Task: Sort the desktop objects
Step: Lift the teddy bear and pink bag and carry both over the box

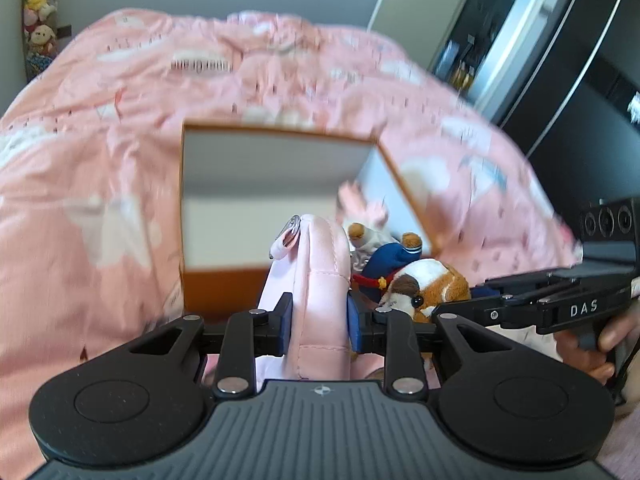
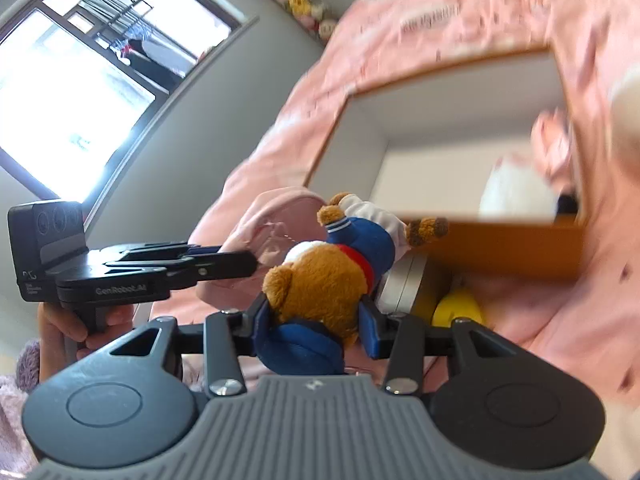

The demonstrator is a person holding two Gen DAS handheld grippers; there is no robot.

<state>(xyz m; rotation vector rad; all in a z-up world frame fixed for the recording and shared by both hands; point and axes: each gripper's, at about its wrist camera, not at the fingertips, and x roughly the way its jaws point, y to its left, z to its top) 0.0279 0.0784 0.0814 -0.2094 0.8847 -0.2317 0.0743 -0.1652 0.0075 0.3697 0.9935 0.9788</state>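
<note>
**Mia:** What does the left claw (image 1: 319, 320) have?

**Ben:** It is squeezed tight on a pink quilted pouch (image 1: 316, 276). The pouch stands up long-ways, away from the camera, with its zipper pull (image 1: 289, 236) at the far top end.

**Mia:** And the right claw (image 2: 316, 326)?

**Ben:** It is closed on a teddy bear (image 2: 332, 280) in a blue and white sailor suit. The bear lies tipped, head near the blue pads, feet pointing at the box (image 2: 500, 240).

**Mia:** Where is the box?

**Ben:** On the bed's pink quilt (image 1: 100, 140), open, orange outside, white inside. Both toys hang just in front of it.

**Mia:** Does one camera see more?

**Ben:** Only the right camera shows a yellow thing (image 2: 458, 308) and a round silver tin (image 2: 404, 284) under the bear, plus a bright window (image 2: 72, 92). The left camera shows the bear's face and dark cupboards (image 1: 560, 60).
</note>
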